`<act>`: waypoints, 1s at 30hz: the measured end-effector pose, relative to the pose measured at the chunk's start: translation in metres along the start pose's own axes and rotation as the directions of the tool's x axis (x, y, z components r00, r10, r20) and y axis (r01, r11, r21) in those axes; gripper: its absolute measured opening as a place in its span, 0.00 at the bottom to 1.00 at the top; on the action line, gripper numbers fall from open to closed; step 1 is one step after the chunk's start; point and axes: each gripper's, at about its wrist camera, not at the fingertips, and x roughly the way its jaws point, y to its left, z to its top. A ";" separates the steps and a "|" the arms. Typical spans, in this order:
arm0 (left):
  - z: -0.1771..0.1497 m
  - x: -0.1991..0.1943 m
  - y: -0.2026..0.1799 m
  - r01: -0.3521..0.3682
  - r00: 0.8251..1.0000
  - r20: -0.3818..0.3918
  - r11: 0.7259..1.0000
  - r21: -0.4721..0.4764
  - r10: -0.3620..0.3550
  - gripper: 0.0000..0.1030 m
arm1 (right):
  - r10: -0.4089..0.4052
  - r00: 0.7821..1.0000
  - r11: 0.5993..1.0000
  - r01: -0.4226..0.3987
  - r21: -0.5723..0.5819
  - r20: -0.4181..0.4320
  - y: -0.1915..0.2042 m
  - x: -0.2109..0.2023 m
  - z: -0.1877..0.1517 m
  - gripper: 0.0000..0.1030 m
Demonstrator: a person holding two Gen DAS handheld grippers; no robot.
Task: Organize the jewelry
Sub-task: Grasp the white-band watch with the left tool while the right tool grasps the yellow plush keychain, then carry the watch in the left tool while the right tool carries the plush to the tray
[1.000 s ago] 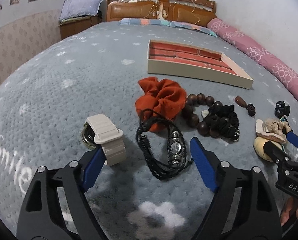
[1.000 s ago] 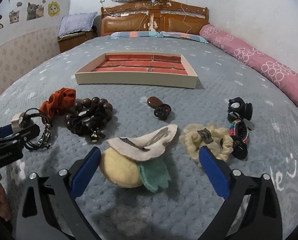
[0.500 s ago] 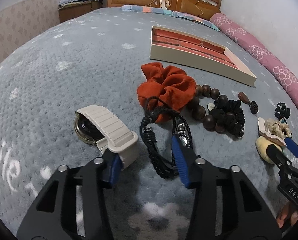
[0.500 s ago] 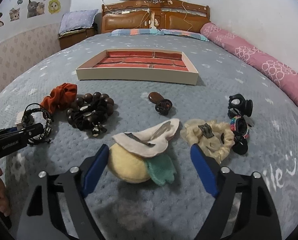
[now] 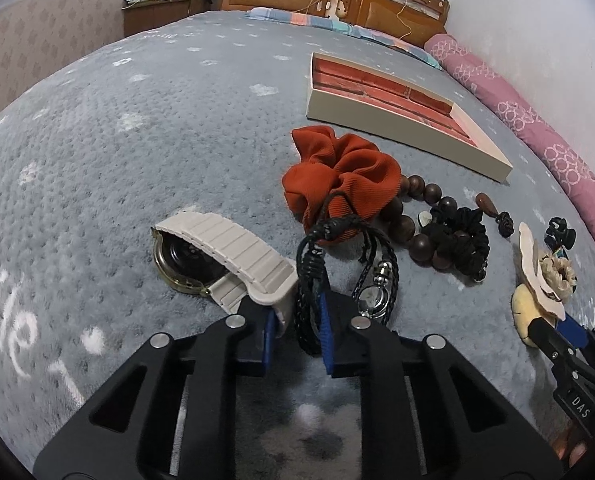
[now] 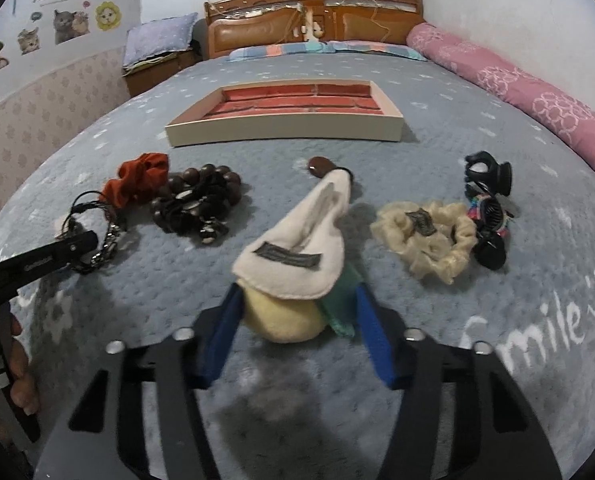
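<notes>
On the far left of the grey fleece bed cover (image 5: 145, 128), my cream link-strap watch with the gold-rimmed round case (image 5: 221, 252) lies on its side, its strap end just beside the left finger of my left tool (image 5: 297, 332). That tool is closing, and its blue pads stand nearly together around the near loop of the black braided cord bracelet with a small silver watch face (image 5: 337, 268); the cord runs up between the pads, though I cannot tell whether both press on it. Behind the bracelet sits the rust-orange ribbed fabric scrunchie (image 5: 341, 176), touching the dark brown wooden bead bracelet (image 5: 413, 216), on which a black ruffled scrunchie (image 5: 463, 236) lies. Farther back rests the shallow cream tray with a red brick-pattern lining (image 6: 393, 132), holding nothing that I can see.

Moving right, my right tool (image 6: 297, 324) is also closing. Between its blue pads lies the soft felt hair clip with a yellow ball, cream flap and green leaf (image 6: 293, 256); the left pad touches the yellow ball and the right one meets the green leaf. Beyond its tip is a small brown teardrop pendant (image 6: 320, 165). To the right lie a pale cream frilly scrunchie (image 6: 429, 236), then black claw clips (image 6: 487, 174) with a multicoloured one between them.
</notes>
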 end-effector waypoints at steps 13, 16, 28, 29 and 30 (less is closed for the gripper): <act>0.001 -0.012 0.000 -0.022 0.999 0.031 1.000 0.006 0.022 0.13 | 0.019 0.998 1.000 -0.020 0.015 0.064 -0.015 -0.011 0.011 0.43; 0.002 -0.020 -0.002 -0.030 0.998 0.048 0.999 0.021 0.029 0.13 | 0.020 0.994 1.000 -0.020 -0.002 0.104 -0.019 -0.019 0.019 0.43; 0.029 -0.043 -0.030 0.064 0.994 0.081 0.996 0.060 -0.069 0.12 | 0.053 0.974 0.996 -0.036 -0.078 0.222 -0.035 -0.029 0.075 0.43; 0.031 -0.043 -0.034 0.069 0.994 0.082 0.995 0.071 -0.075 0.12 | 0.054 0.971 0.996 -0.035 -0.086 0.235 -0.036 -0.028 0.083 0.43; 0.033 -0.043 -0.037 0.074 0.993 0.082 0.994 0.077 -0.080 0.11 | 0.054 0.969 0.995 -0.033 -0.090 0.240 -0.037 -0.027 0.087 0.43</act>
